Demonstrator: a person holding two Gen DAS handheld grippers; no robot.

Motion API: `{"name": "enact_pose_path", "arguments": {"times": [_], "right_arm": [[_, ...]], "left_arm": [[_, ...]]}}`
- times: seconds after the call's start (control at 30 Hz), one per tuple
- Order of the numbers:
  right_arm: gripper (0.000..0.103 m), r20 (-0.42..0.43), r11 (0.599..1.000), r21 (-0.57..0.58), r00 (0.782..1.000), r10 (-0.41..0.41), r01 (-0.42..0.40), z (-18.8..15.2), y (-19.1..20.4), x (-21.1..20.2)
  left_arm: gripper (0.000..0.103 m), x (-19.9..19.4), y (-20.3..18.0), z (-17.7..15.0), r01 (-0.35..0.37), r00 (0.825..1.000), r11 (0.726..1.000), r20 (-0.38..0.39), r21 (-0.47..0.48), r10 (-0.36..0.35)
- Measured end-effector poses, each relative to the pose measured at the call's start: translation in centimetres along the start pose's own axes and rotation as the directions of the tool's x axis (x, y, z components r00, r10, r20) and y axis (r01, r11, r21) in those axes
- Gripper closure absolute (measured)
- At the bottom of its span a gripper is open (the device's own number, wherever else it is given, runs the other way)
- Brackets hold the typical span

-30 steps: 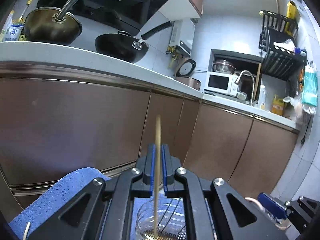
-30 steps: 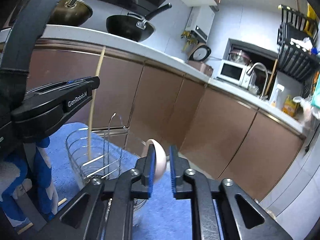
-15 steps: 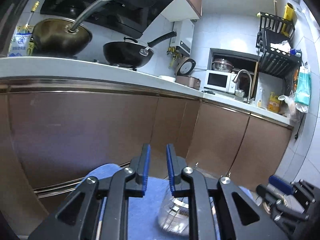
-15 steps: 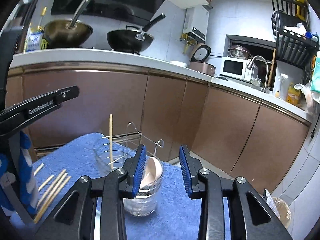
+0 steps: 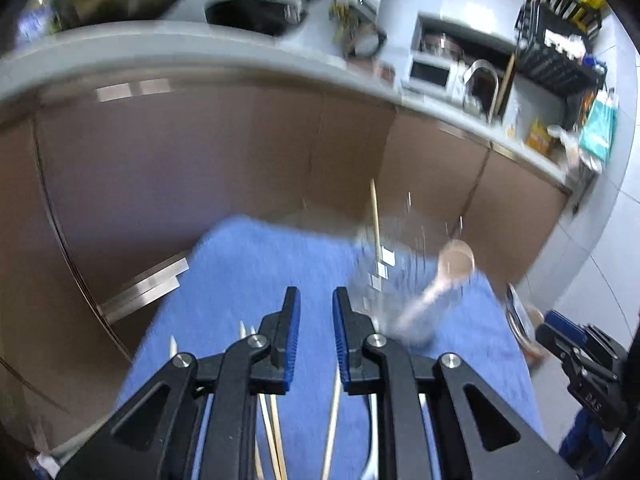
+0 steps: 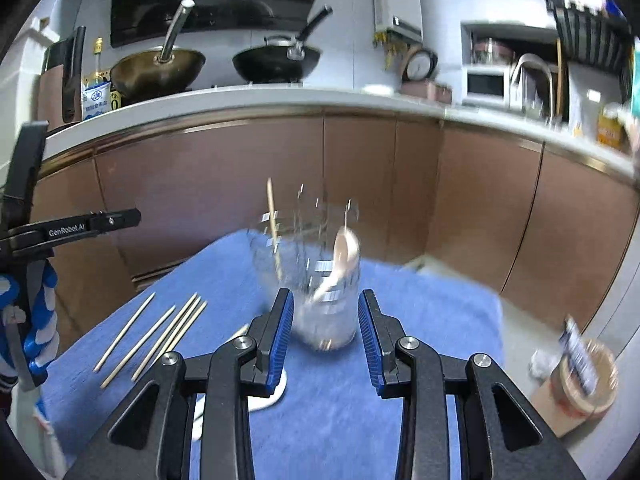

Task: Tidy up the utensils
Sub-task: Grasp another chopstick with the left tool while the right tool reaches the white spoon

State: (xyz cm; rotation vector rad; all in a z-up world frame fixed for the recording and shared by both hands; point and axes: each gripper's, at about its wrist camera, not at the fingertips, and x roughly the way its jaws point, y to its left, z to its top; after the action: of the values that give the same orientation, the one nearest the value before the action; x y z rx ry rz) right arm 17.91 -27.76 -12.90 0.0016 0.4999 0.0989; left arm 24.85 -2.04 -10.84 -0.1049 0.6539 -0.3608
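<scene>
We see a blue terry-cloth towel (image 6: pixel 360 400) spread over the work surface, soft and nubbly. On it stands a clear cylindrical glass jar (image 6: pixel 326 304) next to a thin wire holder (image 6: pixel 280 248) (both blurred by motion, so their edges smear). A pale wooden spoon (image 6: pixel 346 246) leans in the jar, oval bowl upward, and one slim wooden chopstick (image 6: pixel 274 220) stands upright in the wire holder at about 11 o'clock from the jar.

More loose chopsticks (image 6: pixel 160 332) lie flat on the towel at 9 o'clock from the jar, fanned out, light bamboo in colour. A white rounded utensil (image 6: pixel 276 394) peeks out beneath the right gripper's left finger; we cannot tell what it is.

The right gripper (image 6: pixel 326 332) points level at the jar, its blue-padded fingers spread wide on either side of the jar and pinching nothing. The left gripper (image 5: pixel 314 340) tilts down over the towel, fingers parted by a narrow gap and empty, with chopsticks (image 5: pixel 272 420) lying below it. From there the jar (image 5: pixel 384 288) sits at 1 o'clock, the spoon (image 5: pixel 448 272) slanting out of it.

The side of the left gripper, seen at 9 o'clock in the right view, reads "GenRobot.AI". On the counter (image 6: pixel 240 98) behind sit two dark woks (image 6: pixel 276 62).
</scene>
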Motion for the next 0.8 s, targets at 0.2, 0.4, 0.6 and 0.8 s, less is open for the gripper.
{"name": "enact_pose_path", "arguments": {"times": [0.2,0.4,0.6,0.8], "right_arm": [[0.070,-0.149,0.982,0.119,0.976,0.161,-0.144,-2.8,-1.1,3.0],[0.072,-0.270,0.951,0.192,0.918,0.290,-0.244,-5.2,-0.9,8.4],[0.078,-0.331,0.936,0.230,0.883,0.333,-0.266,-6.6,-1.1,12.4],[0.080,-0.359,0.915,0.261,0.849,0.387,-0.306,-7.0,-1.0,14.8]], "left_arm": [[0.087,4.1,-0.2,-2.8,0.058,0.976,0.998,-0.209,0.009,-0.055],[0.087,9.6,-0.4,-4.8,0.079,0.912,0.997,-0.406,0.025,-0.062],[0.087,13.2,-1.4,-4.6,0.117,0.866,0.991,-0.495,0.066,-0.070],[0.088,16.7,-3.0,-4.3,0.144,0.820,0.985,-0.569,0.101,-0.061]]}}
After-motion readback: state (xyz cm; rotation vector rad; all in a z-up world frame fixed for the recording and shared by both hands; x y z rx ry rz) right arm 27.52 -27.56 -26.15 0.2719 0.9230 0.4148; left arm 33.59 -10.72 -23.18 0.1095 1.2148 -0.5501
